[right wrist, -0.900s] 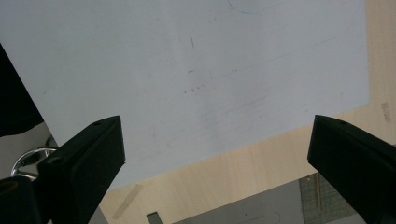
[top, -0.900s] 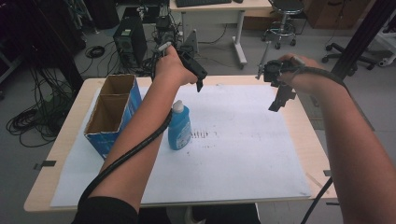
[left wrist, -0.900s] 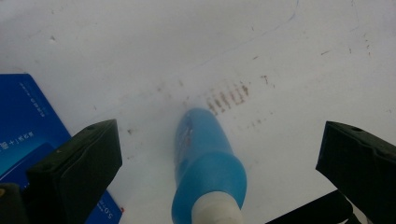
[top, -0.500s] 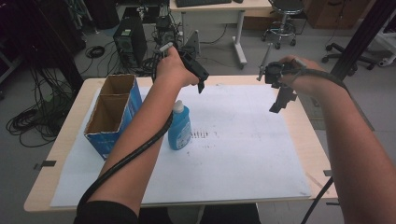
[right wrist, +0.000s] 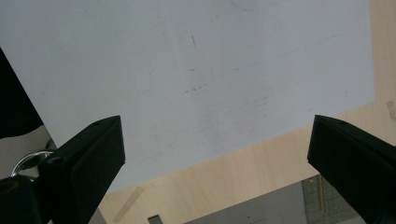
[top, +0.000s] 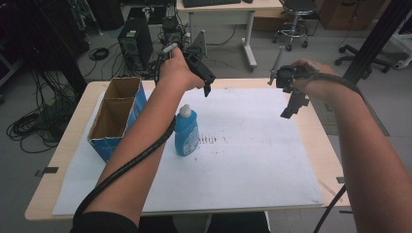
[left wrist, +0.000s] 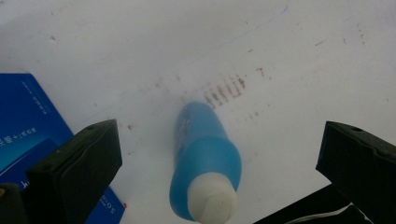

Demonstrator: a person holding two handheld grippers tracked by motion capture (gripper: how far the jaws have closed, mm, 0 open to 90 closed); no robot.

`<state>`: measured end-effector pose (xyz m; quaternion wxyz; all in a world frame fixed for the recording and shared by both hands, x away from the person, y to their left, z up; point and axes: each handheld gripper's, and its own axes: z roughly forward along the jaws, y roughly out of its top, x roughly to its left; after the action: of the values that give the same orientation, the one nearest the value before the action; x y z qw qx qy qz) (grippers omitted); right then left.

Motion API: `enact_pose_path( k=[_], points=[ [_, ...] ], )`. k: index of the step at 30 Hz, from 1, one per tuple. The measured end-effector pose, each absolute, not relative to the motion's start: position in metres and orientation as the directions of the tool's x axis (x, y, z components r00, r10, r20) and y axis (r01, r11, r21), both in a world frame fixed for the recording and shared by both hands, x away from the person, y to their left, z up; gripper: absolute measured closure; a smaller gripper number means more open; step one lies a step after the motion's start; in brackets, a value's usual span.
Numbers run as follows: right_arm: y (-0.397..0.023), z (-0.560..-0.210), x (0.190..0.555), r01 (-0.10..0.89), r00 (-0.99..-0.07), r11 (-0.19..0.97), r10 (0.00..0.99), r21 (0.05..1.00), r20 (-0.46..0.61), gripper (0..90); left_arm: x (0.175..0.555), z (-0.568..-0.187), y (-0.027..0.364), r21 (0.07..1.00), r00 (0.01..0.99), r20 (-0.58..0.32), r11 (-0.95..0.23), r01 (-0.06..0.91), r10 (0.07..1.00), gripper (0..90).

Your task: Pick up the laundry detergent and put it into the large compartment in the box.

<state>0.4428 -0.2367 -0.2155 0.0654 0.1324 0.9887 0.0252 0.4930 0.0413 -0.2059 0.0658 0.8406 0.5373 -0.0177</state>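
A blue bottle (top: 186,131) with a white cap stands upright on the white paper sheet (top: 252,155), left of the middle. My left gripper (top: 207,86) hangs in the air above and behind it, pointing down, jaws open and empty. In the left gripper view the bottle (left wrist: 205,158) shows from above, far below the wide-apart jaws of the left gripper (left wrist: 219,140). My right gripper (top: 287,111) hovers over the paper's far right part, open with nothing in it. In its own view the right gripper (right wrist: 215,135) looks down on bare paper and the table's edge.
An open cardboard box (top: 116,114) with blue sides stands at the table's left, close to the bottle; its blue wall (left wrist: 28,121) shows beside my left jaw. Faint dark marks (top: 214,141) lie on the paper. Beyond the wooden table (top: 311,126) are a computer tower, cables and chairs.
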Motion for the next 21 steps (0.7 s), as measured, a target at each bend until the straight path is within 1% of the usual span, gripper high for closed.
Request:
enact_pose_path(
  k=[4, 9, 12, 15, 21],
  points=[
    [-0.238, -0.217, 0.442, 0.26, -0.956, 0.963, 0.267, 0.07, -0.12, 3.9, 0.488, -0.201, 0.038, 0.101, 0.44, -0.098, -0.431, 0.897, 0.892, 0.2],
    [-0.236, -0.217, 0.441, 0.255, -0.957, 0.964, 0.262, 0.07, -0.122, 3.9, 0.486, -0.2, 0.042, 0.094, 0.463, -0.146, -0.453, 0.886, 0.874, 0.2],
    [-0.236, -0.217, 0.44, 0.252, -0.958, 0.965, 0.259, 0.071, -0.125, 3.9, 0.485, -0.199, 0.044, 0.103, 0.468, -0.151, -0.457, 0.883, 0.87, 0.1],
    [-0.235, -0.218, 0.439, 0.251, -0.958, 0.965, 0.258, 0.073, -0.125, 3.9, 0.482, -0.2, 0.046, 0.1, 0.482, -0.176, -0.471, 0.876, 0.858, 0.2],
    [-0.234, -0.217, 0.437, 0.247, -0.958, 0.966, 0.256, 0.078, -0.126, 3.9, 0.478, -0.2, 0.047, 0.095, 0.493, -0.169, -0.483, 0.87, 0.854, 0.2]
  ],
)
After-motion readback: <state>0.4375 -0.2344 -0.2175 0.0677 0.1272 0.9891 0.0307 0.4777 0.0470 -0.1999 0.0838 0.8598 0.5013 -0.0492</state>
